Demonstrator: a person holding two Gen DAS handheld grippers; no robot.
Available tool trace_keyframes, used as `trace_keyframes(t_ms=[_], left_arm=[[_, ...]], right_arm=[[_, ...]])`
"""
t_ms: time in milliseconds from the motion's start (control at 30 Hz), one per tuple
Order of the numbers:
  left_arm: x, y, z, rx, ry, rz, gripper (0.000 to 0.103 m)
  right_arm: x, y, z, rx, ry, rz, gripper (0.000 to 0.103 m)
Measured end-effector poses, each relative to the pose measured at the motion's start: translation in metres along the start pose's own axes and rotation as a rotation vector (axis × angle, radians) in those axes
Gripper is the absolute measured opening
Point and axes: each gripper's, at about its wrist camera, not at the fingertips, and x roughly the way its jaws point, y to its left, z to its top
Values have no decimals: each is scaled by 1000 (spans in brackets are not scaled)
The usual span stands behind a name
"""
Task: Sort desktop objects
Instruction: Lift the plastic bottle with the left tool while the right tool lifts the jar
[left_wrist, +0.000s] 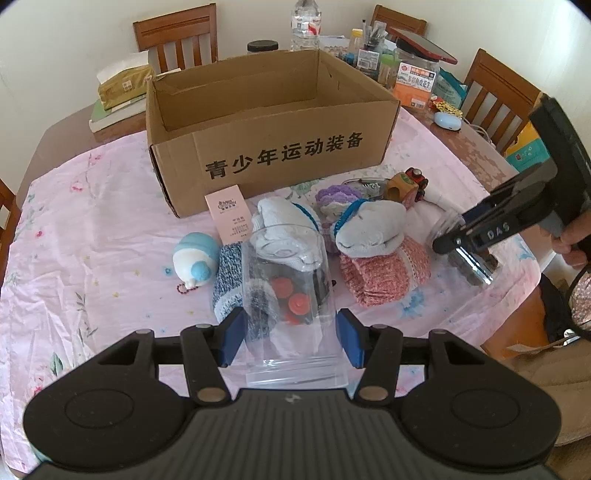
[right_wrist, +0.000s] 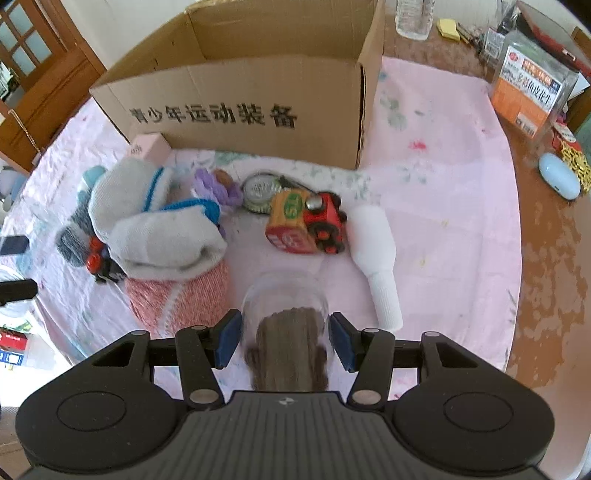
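Observation:
My left gripper (left_wrist: 290, 338) is shut on a clear plastic cup (left_wrist: 291, 295), held above the pink cloth before a pile of socks (left_wrist: 365, 229). My right gripper (right_wrist: 286, 338) is shut on a clear jar with a brown figure inside (right_wrist: 288, 325); it also shows at the right of the left wrist view (left_wrist: 461, 247). An open cardboard box (left_wrist: 266, 122) stands behind the pile. A toy train (right_wrist: 306, 221), a white bottle (right_wrist: 376, 251), a purple knit piece (right_wrist: 216, 186) and a blue-white egg toy (left_wrist: 195, 264) lie on the cloth.
A pink card (left_wrist: 229, 214) leans on the box. A tissue pack (left_wrist: 122, 83), water bottle (left_wrist: 304, 24), snack jar (right_wrist: 528, 88) and blue case (right_wrist: 557, 175) sit around the table's far side. Wooden chairs (left_wrist: 177, 35) surround it.

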Motion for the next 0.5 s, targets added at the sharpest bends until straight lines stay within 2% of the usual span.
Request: trace_keyframes(t_ms=[267,500], left_arm=[[-1,2,9,24,-10,-1,54],[1,0,17,47,-11,-15,54]], right_arm=[[11,5,-7,-39,48,-5,58],[2,7,-4,-77,39,-21,57]])
